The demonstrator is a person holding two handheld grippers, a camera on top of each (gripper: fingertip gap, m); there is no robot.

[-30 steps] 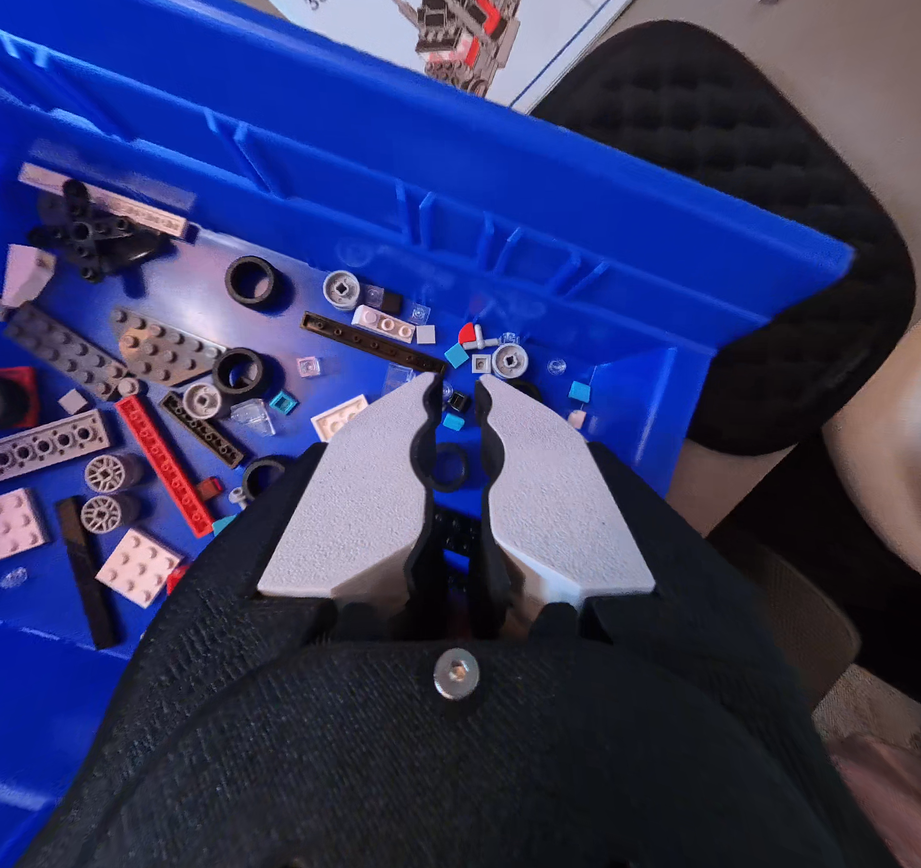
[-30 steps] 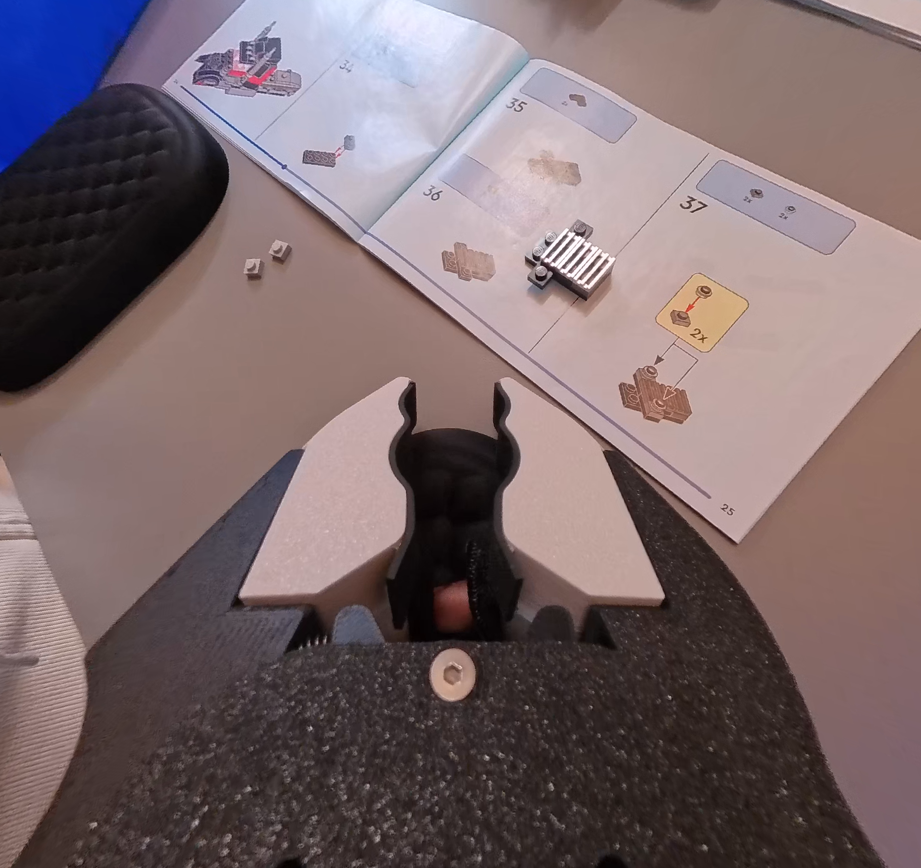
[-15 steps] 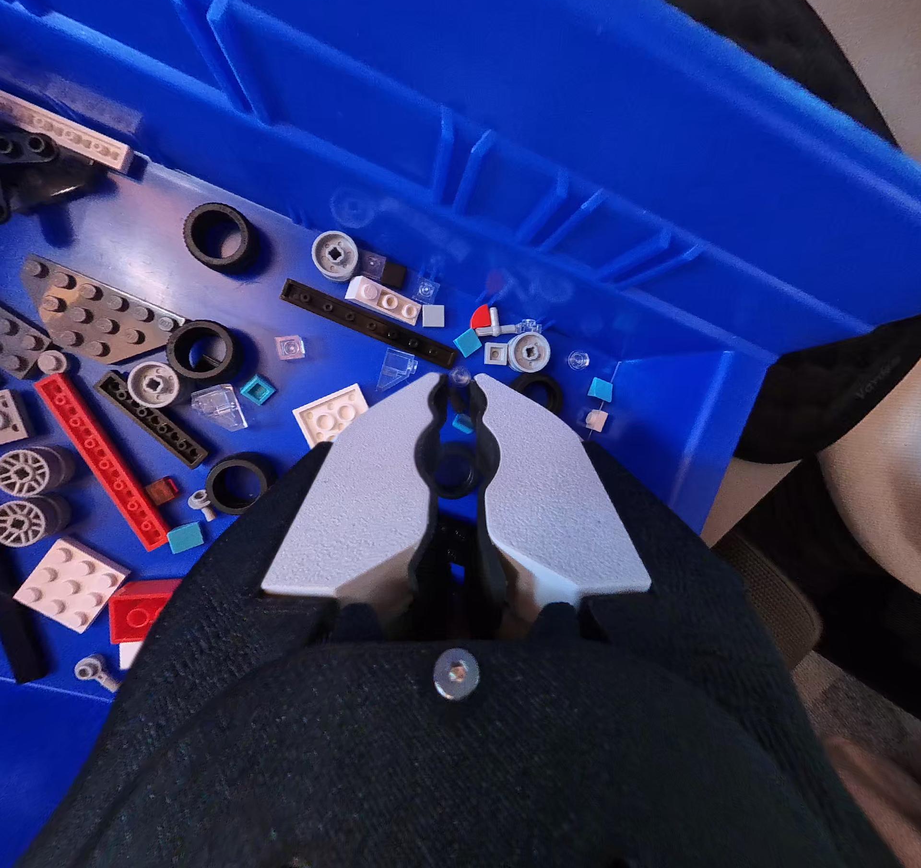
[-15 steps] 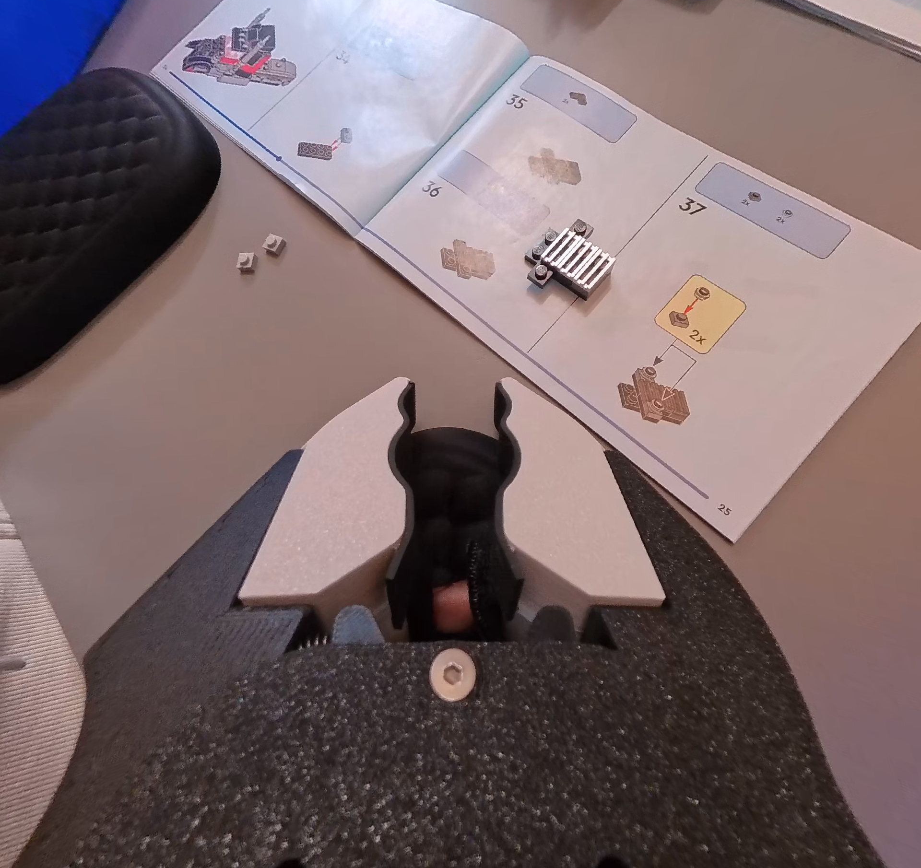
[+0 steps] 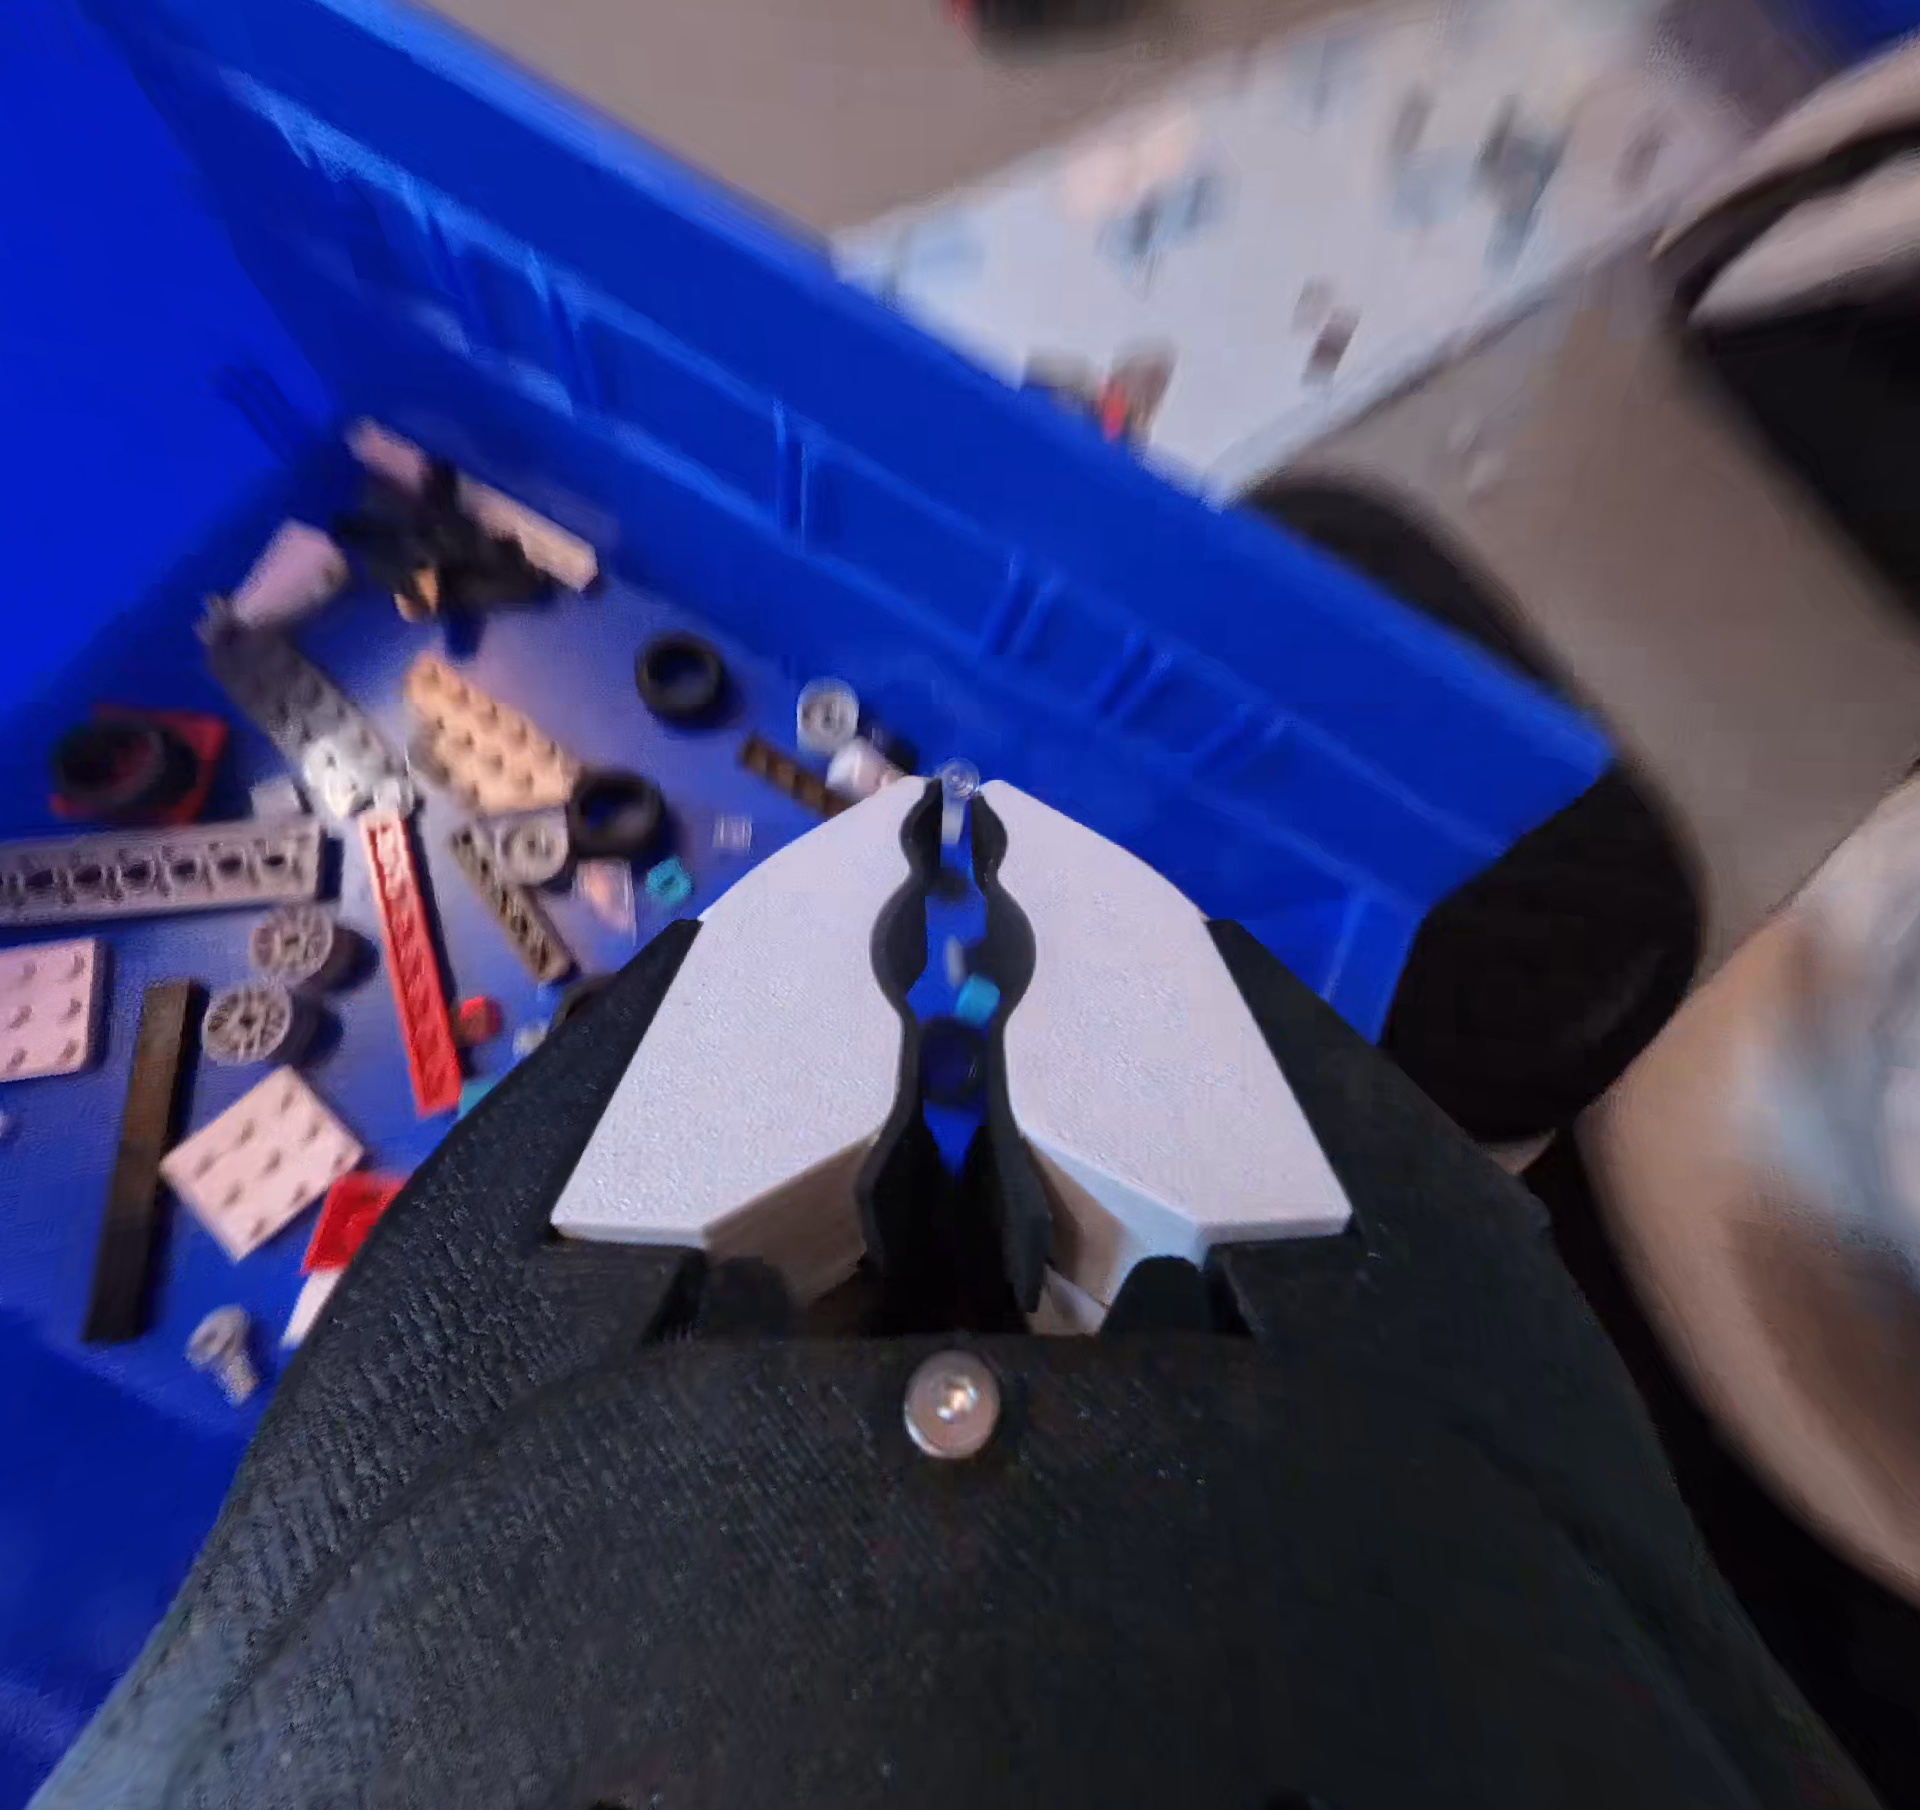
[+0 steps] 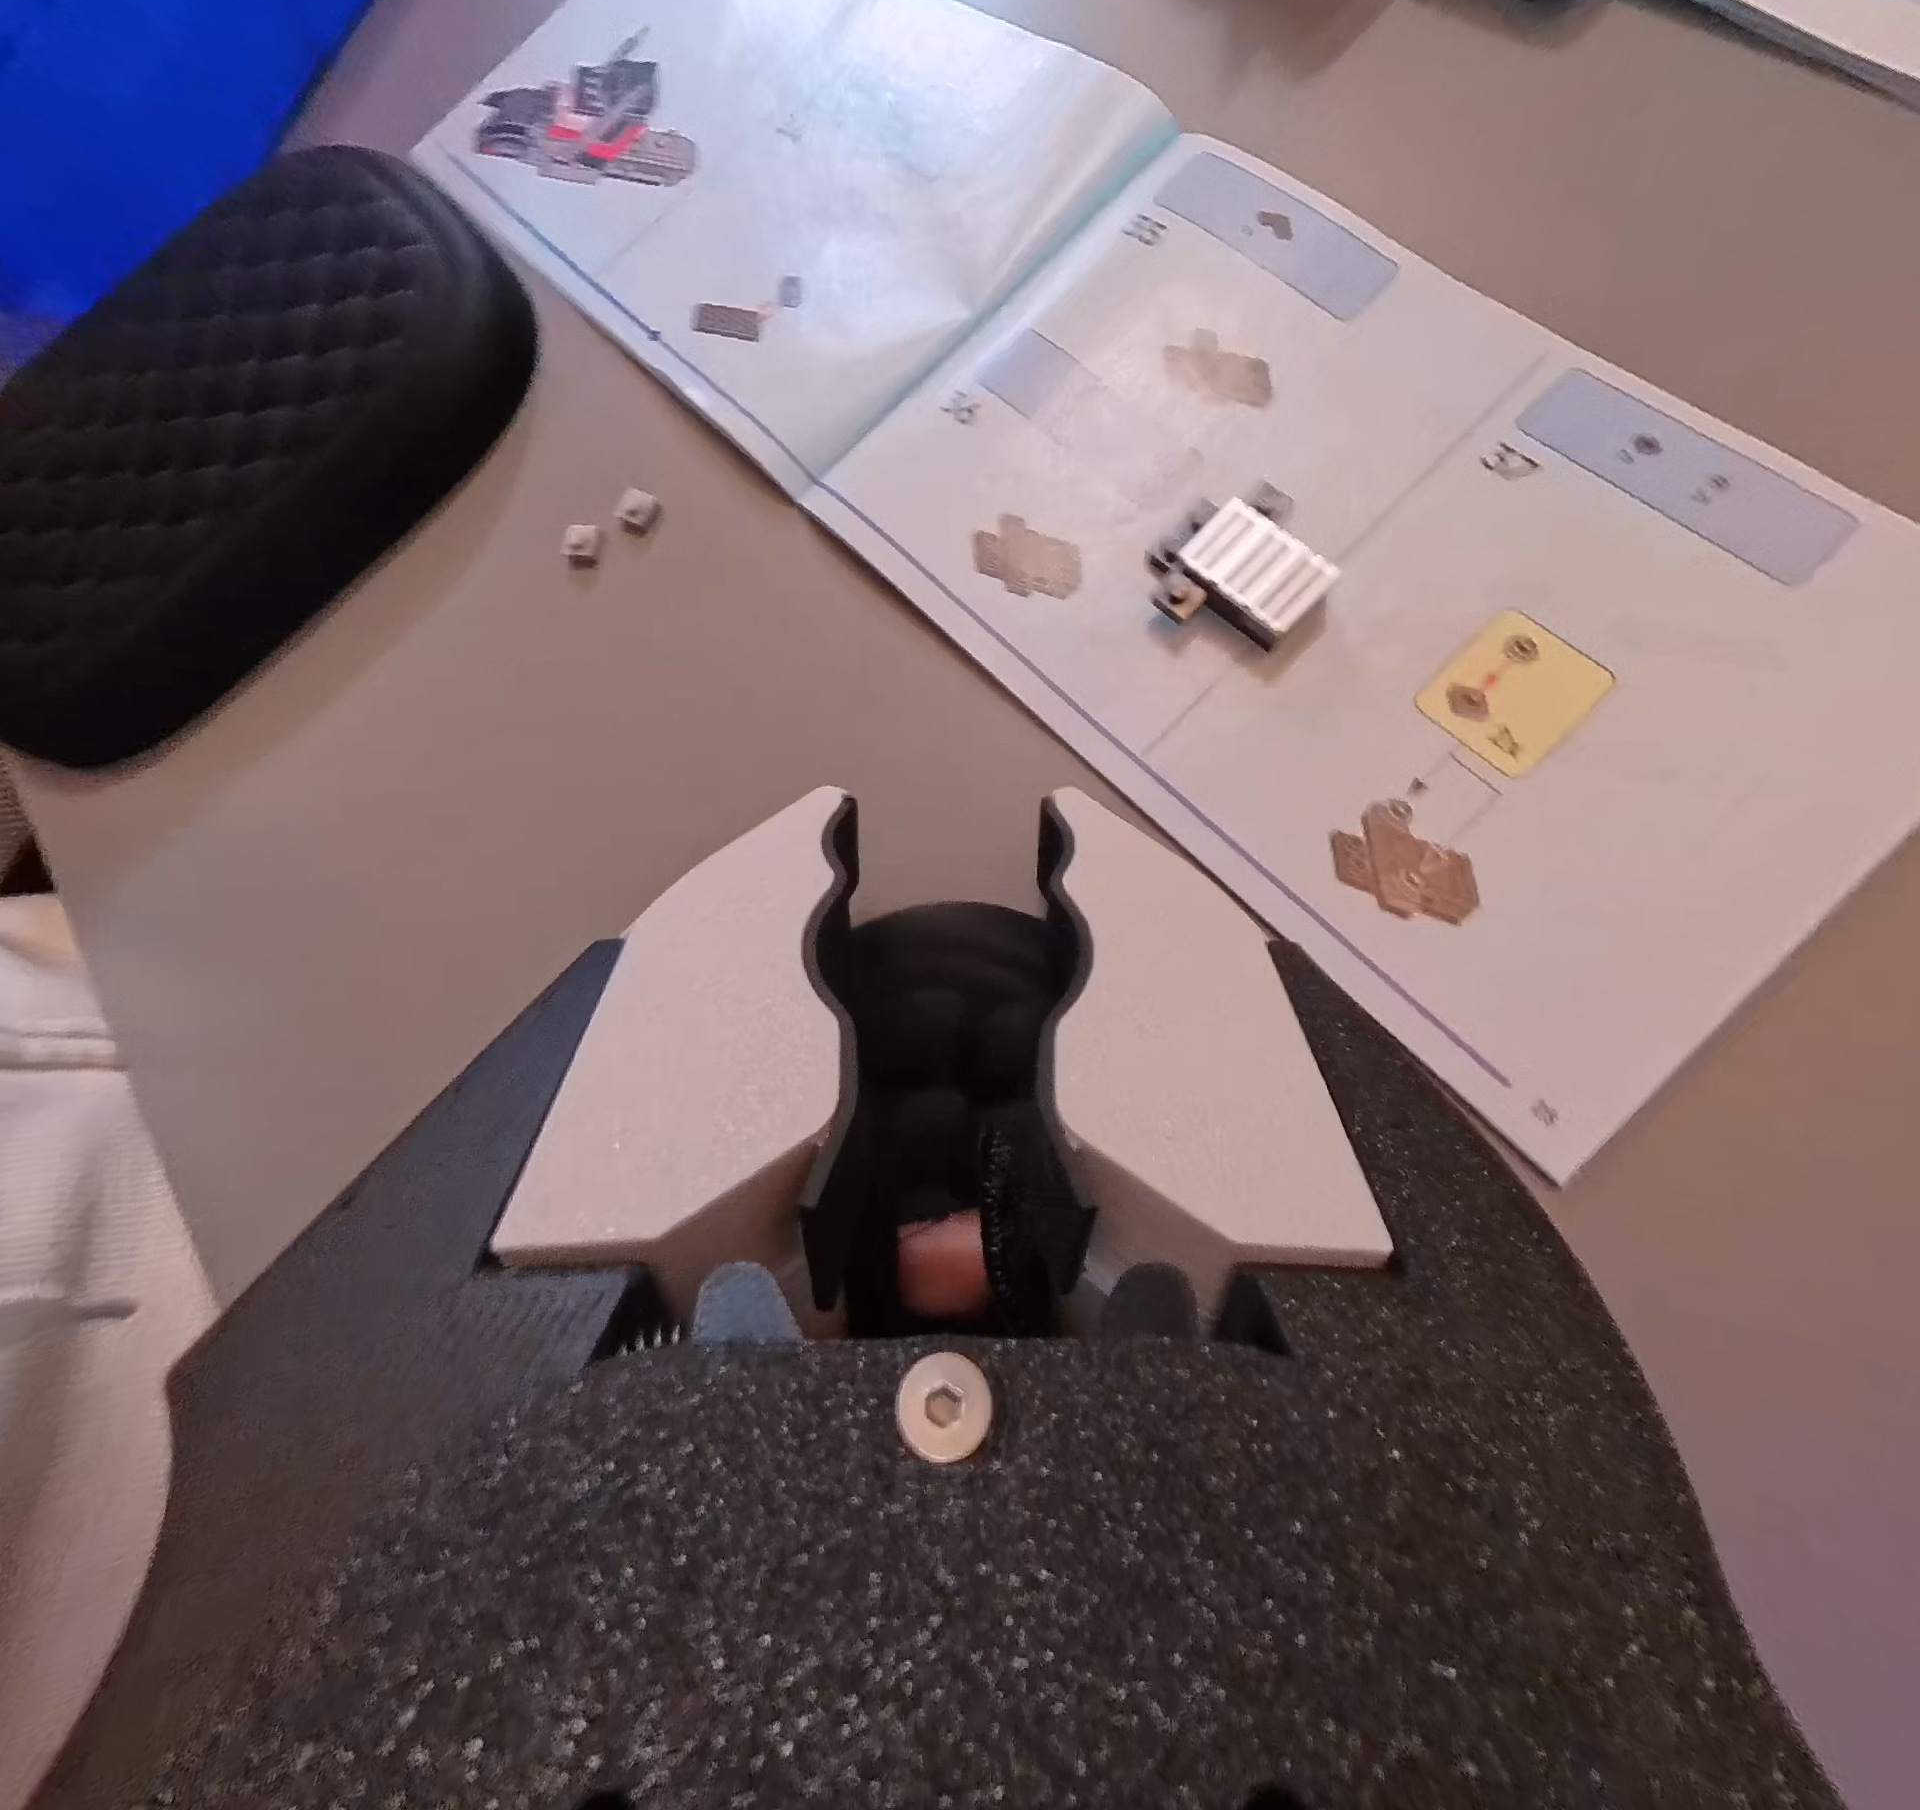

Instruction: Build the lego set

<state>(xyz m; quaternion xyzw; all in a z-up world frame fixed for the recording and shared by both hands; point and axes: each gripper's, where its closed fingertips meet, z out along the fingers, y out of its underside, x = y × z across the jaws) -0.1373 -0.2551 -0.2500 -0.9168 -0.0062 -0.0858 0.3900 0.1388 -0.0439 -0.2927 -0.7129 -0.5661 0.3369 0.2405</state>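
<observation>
**Tiny clear stud pinched at the bin, sub-assembly waiting on the booklet**

The left gripper (image 5: pixel 957 811) is pinching a small clear round piece (image 5: pixel 958 781) between its very tips, jaws nearly together, above the floor of the blue bin (image 5: pixel 1039 555). The piece is glassy and hard to see, and the left wrist view is smeared with motion. Below and to the left of the gripper, loose parts are lying scattered on the bin floor: a long red studded plate (image 5: pixel 414 960), black rubber tyres (image 5: pixel 677 678), grey spoked wheel hubs (image 5: pixel 249 1020) and pale square plates (image 5: pixel 260 1160). Beyond the ribbed plastic wall, the booklet is showing as a blur.

The right gripper (image 6: pixel 948 825) is standing open and empty over the matte grey tabletop (image 6: pixel 520 773). Ahead and to its right, a small sub-assembly (image 6: pixel 1247 571) with a ribbed white grille on a dark base is sitting on the glossy open instruction booklet (image 6: pixel 1039 306). Ahead to the left, two tiny grey pieces (image 6: pixel 611 529) are lying on the tabletop beside a black quilted pad (image 6: pixel 229 441).

The step in hand appears to be fetching a small stud for the build. Next, the piece probably needs carrying across to the sub-assembly, with a steady pinch, since something so smooth and small could easily slip.
</observation>
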